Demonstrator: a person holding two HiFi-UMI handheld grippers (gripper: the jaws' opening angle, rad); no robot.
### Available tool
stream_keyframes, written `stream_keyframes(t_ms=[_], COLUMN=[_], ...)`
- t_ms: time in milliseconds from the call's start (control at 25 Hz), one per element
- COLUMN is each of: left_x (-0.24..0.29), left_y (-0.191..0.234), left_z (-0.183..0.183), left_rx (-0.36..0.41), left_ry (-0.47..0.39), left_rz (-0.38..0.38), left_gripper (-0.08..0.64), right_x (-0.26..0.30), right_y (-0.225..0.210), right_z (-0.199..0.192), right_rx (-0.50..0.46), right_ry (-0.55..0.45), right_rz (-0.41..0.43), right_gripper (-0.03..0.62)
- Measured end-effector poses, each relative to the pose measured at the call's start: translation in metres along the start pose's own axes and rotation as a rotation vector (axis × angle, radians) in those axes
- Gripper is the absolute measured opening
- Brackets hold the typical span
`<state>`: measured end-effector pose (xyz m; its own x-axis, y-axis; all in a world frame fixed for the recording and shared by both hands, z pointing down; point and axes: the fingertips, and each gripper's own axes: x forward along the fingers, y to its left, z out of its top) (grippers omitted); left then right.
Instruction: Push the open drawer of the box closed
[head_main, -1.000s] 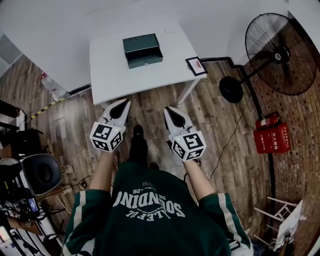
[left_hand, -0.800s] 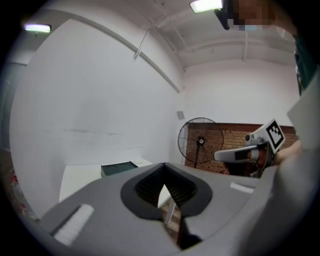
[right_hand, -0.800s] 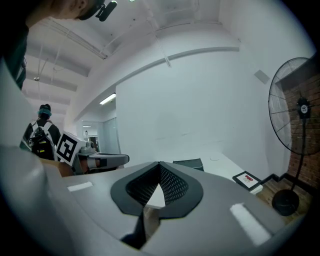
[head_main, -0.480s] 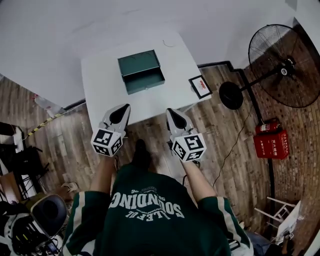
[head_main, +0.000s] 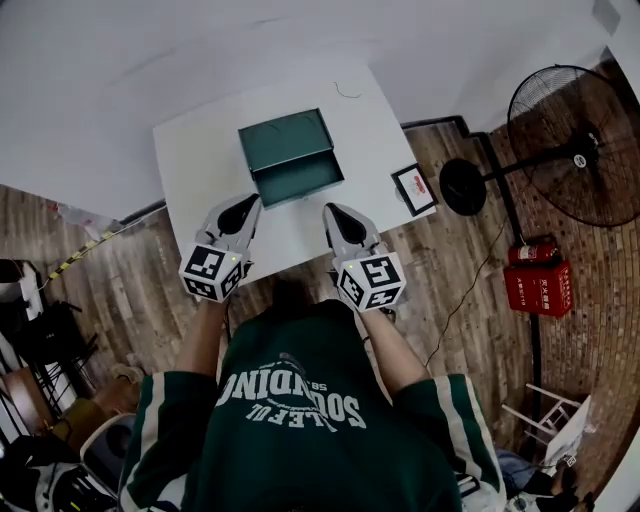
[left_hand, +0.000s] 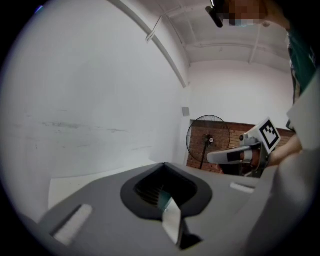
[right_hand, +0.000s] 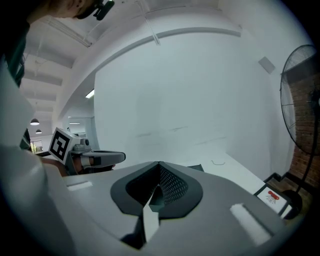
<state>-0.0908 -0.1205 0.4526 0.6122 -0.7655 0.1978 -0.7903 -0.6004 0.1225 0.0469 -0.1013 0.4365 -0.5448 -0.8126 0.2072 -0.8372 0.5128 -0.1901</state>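
Head view: person has stepped up to the table (head_main: 190, 170), so the left gripper (head_main: 251, 203) and right gripper (head_main: 330, 210), both jaws together and empty, now sit near the green box's (head_main: 283, 135) still-open drawer (head_main: 300, 180), ready to push.

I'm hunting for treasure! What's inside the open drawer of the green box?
The drawer shows only its bare green floor, no treasure. Its back part, tucked inside the box, is covered.
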Motion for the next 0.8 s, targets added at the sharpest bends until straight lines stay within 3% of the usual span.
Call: stream_keyframes(t_ms=[480,800], left_x=[0.039,0.050], left_y=[0.026,0.038], left_z=[-0.025,-0.049], left_rx=[-0.051,-0.094], left_ry=[0.048,0.097], left_rz=[0.020,0.049], left_gripper=[0.052,0.052], right_x=[0.046,0.069], right_y=[-0.032,-0.055], right_z=[-0.040,-0.090], right_rx=[0.002,0.028], right_ry=[0.078,0.200], right_rz=[0.005,0.024], right_gripper=[0.002,0.002])
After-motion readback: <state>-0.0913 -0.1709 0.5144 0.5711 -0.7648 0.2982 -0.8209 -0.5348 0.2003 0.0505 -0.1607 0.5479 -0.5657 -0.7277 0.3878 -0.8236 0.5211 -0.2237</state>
